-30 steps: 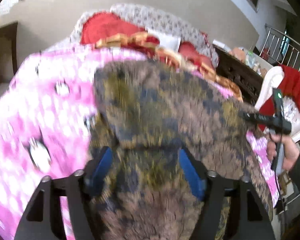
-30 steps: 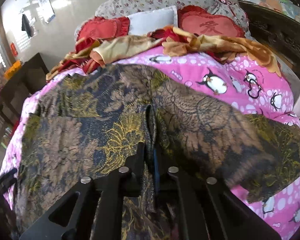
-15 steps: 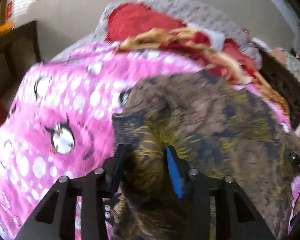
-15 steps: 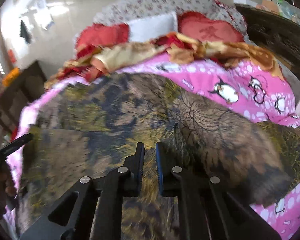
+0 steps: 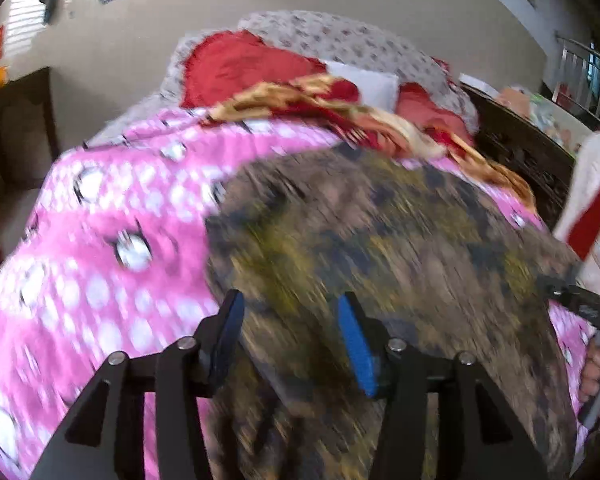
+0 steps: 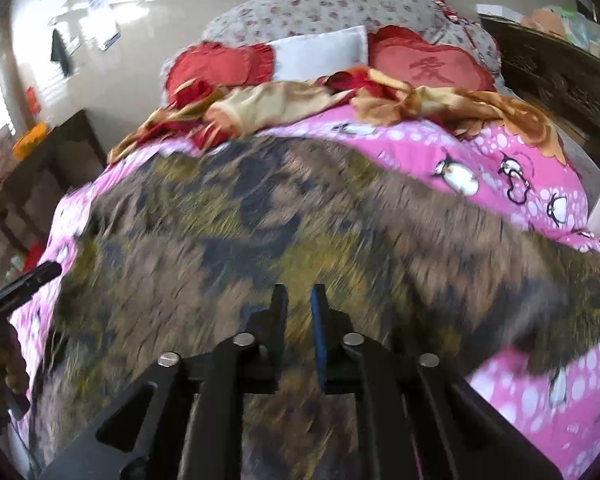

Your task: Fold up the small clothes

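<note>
A brown, yellow and dark floral garment (image 5: 380,240) lies spread across the pink penguin blanket (image 5: 100,240). My left gripper (image 5: 288,320) hovers over the garment's left edge. Its jaws are opening, and the cloth lies under and between the blue pads (image 5: 354,336) without being pressed. In the right wrist view the same garment (image 6: 260,220) fills the middle of the bed. My right gripper (image 6: 299,300) is shut low over it, and no fold rises between its fingers. Both views are blurred. The right gripper (image 5: 580,304) and the hand holding it show at the left wrist view's right edge.
Red pillows (image 6: 428,64), a white pillow (image 6: 320,52) and a crumpled gold and red cloth (image 6: 280,104) lie at the head of the bed. Dark carved furniture (image 6: 560,76) stands on the right. A dark wooden table (image 5: 20,120) stands on the left.
The right gripper let go of the ridge of cloth it pinched, and the garment lies flatter. The left gripper shifted to the garment's left edge, narrowed on it, then widened.
</note>
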Tool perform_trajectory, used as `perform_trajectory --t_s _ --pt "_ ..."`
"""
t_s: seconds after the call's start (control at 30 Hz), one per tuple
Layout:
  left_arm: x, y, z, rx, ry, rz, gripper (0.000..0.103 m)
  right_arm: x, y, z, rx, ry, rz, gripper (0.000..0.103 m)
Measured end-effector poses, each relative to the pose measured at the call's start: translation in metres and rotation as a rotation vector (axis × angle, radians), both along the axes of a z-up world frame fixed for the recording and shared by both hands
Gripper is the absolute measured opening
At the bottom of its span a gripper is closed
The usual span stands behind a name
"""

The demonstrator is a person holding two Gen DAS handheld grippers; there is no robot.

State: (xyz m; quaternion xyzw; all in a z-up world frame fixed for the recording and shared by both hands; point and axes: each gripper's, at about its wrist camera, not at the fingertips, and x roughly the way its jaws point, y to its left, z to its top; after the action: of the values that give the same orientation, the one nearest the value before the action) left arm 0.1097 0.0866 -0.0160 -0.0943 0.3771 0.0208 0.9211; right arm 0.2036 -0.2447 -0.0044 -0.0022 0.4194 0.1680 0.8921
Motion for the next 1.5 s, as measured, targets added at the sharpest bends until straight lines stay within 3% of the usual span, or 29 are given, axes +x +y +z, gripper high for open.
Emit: perform_trajectory --t_s 0.13,0.17,0.23,0.4,0.47,0.57,0.67,0.7,0.83,0.93,1.0,1.07,1.1,1.17,1.27,1.37,1.4,1.5 --pt "0.008 -0.004 -0.047 0.009 0.141 0.017 0.055 -0.011 0.010 -0.040 -0.096 0.081 -0.020 0.002" --pt "0.007 -0.005 -0.045 0.010 0.111 0.009 0.063 -0.014 0.007 -0.044 -0.074 0.053 -0.027 0.002" --pt "0.009 -0.006 -0.041 0.005 0.130 0.007 0.065 -0.012 0.003 -0.043 -0.045 0.067 -0.033 0.003" --pt "0.007 -0.004 -0.026 -0.027 0.114 0.048 0.066 -0.002 0.001 -0.029 -0.028 0.204 -0.060 0.009" --pt "0.005 -0.006 -0.028 -0.025 0.119 0.042 0.073 -0.010 0.009 -0.015 -0.048 0.137 -0.070 0.010" --pt "0.003 -0.014 -0.040 0.016 0.154 0.044 0.073 -0.024 0.032 -0.005 -0.085 0.014 -0.059 0.015" --pt "0.001 -0.020 -0.033 0.041 0.160 0.051 0.073 -0.017 0.049 -0.038 -0.184 0.117 -0.023 0.016" --pt "-0.002 -0.022 -0.029 0.047 0.144 0.054 0.073 -0.019 0.049 -0.041 -0.184 0.103 -0.020 0.016" --pt "-0.023 -0.044 -0.011 0.057 0.042 -0.015 0.076 -0.025 0.034 -0.015 -0.112 0.104 -0.027 0.016" --pt "-0.029 -0.062 -0.019 0.058 0.021 -0.091 0.080 -0.044 -0.008 0.031 0.007 -0.046 -0.092 0.016" --pt "-0.028 -0.068 -0.037 0.055 0.057 -0.106 0.080 -0.051 -0.054 0.058 0.048 -0.127 -0.134 0.020" --pt "-0.024 -0.067 -0.049 0.044 0.104 -0.103 0.081 -0.046 -0.094 0.068 0.021 -0.150 -0.196 0.023" --pt "-0.028 -0.066 -0.047 0.032 0.088 -0.101 0.084 -0.040 -0.124 0.069 0.008 -0.136 -0.241 0.023" --pt "-0.025 -0.062 -0.050 0.009 0.102 -0.101 0.088 -0.024 -0.182 0.059 0.023 -0.064 -0.332 0.023" --pt "-0.023 -0.062 -0.051 0.013 0.108 -0.102 0.091 -0.007 -0.280 0.025 0.176 0.103 -0.512 0.023" --pt "-0.023 -0.068 -0.052 0.052 0.117 -0.099 0.093 -0.012 -0.353 -0.007 0.414 0.160 -0.700 0.023" --pt "-0.022 -0.069 -0.052 0.054 0.118 -0.098 0.093 -0.016 -0.373 -0.022 0.545 0.181 -0.745 0.023" --pt "-0.021 -0.067 -0.053 0.037 0.117 -0.096 0.094 -0.017 -0.392 -0.043 0.768 0.167 -0.767 0.023"
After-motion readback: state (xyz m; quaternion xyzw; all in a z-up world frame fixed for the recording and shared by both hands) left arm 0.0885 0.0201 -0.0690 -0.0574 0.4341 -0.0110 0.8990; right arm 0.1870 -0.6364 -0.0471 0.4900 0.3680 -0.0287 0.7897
